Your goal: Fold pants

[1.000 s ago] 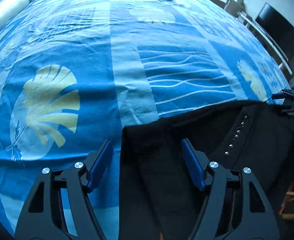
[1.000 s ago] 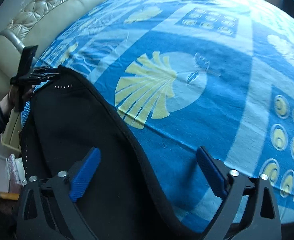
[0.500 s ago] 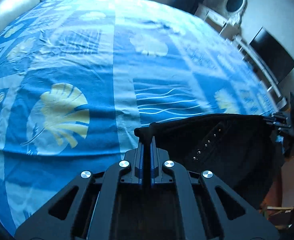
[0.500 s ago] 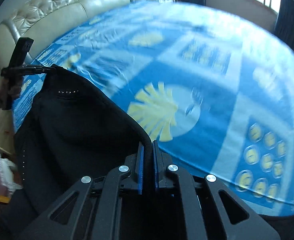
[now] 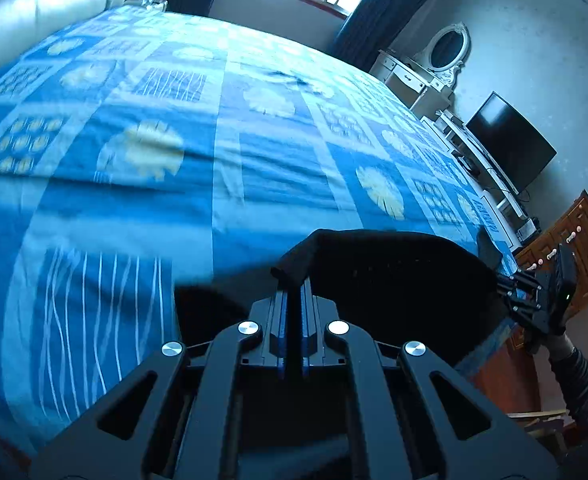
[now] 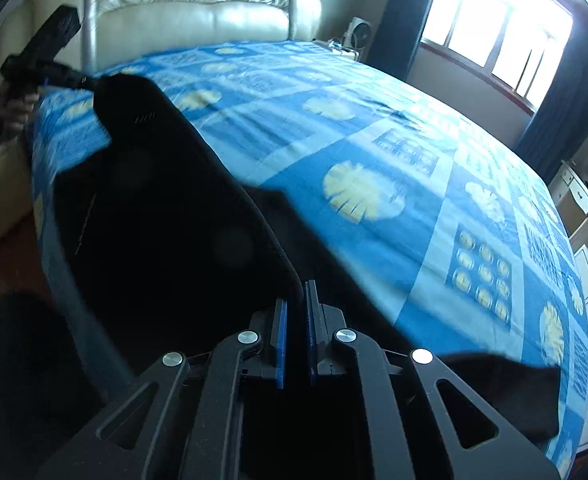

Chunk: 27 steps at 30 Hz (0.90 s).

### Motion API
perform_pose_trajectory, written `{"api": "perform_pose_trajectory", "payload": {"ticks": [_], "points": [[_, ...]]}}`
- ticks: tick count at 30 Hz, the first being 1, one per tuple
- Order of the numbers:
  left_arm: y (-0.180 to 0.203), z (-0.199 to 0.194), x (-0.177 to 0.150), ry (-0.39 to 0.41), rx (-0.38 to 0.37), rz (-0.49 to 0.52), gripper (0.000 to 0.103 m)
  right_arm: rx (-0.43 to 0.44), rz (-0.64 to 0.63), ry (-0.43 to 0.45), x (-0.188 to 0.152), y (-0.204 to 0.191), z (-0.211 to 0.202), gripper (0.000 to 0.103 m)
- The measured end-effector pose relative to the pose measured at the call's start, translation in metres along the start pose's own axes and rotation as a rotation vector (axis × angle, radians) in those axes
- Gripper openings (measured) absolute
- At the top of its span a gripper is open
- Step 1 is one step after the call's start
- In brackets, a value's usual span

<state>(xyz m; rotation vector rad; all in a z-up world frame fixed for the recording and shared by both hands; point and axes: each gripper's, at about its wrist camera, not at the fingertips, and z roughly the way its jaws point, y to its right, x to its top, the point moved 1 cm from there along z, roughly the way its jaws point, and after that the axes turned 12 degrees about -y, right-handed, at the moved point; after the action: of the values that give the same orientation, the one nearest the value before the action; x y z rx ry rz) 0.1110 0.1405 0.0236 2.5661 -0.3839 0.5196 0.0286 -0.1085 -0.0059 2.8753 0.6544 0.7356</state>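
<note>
Black pants (image 5: 398,280) hang stretched between my two grippers above the blue patterned bed. My left gripper (image 5: 293,284) is shut on one end of the waistband, which bunches up just past the blue pads. In the left wrist view the right gripper (image 5: 510,292) holds the far end. In the right wrist view my right gripper (image 6: 296,300) is shut on the waistband of the pants (image 6: 166,208), and the left gripper (image 6: 82,79) grips the far corner at upper left. A pant leg (image 6: 502,384) trails over the bed at lower right.
The bed sheet (image 5: 174,128) spreads wide ahead. A cream tufted headboard (image 6: 198,12) stands at the bed's head. A white dresser with oval mirror (image 5: 434,68), a dark TV (image 5: 510,144) and a wooden cabinet (image 5: 574,248) line the right wall. Windows (image 6: 494,28) are behind.
Both grippers closed on the waistband a second ago and have since lifted the pants up off the bed; the views now tilt up and show the room.
</note>
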Motion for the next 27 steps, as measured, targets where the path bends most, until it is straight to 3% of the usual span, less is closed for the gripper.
{"api": "perform_pose_trajectory", "payload": {"ticks": [7, 11, 15, 16, 17, 19, 23, 27], "points": [[-0.016, 0.007, -0.065, -0.045, -0.009, -0.103, 0.006, 0.012, -0.046, -0.073, -0.039, -0.041, 0.013, 0.008], [-0.025, 0.023, -0.09, -0.092, 0.043, -0.137, 0.006, -0.006, -0.073, -0.119, -0.05, -0.059, 0.026, 0.008], [-0.036, 0.024, -0.107, -0.094, 0.041, -0.204, 0.009, 0.021, -0.001, -0.122, -0.055, -0.057, 0.023, 0.018], [-0.038, 0.021, -0.112, -0.086, 0.033, -0.22, 0.017, 0.05, 0.038, -0.121, -0.055, -0.052, 0.018, 0.025], [-0.04, 0.017, -0.118, -0.077, 0.014, -0.246, 0.03, 0.093, 0.076, -0.115, -0.057, -0.046, 0.013, 0.04], [-0.043, 0.008, -0.129, -0.048, -0.039, -0.316, 0.039, 0.169, 0.16, -0.09, -0.065, -0.035, 0.002, 0.053], [-0.038, 0.005, -0.135, -0.016, -0.108, -0.383, 0.048, 0.339, 0.376, -0.063, -0.08, -0.006, -0.007, 0.056], [-0.029, 0.013, -0.127, -0.005, -0.137, -0.437, 0.05, 0.536, 0.681, -0.048, -0.104, 0.033, 0.003, 0.057]]}}
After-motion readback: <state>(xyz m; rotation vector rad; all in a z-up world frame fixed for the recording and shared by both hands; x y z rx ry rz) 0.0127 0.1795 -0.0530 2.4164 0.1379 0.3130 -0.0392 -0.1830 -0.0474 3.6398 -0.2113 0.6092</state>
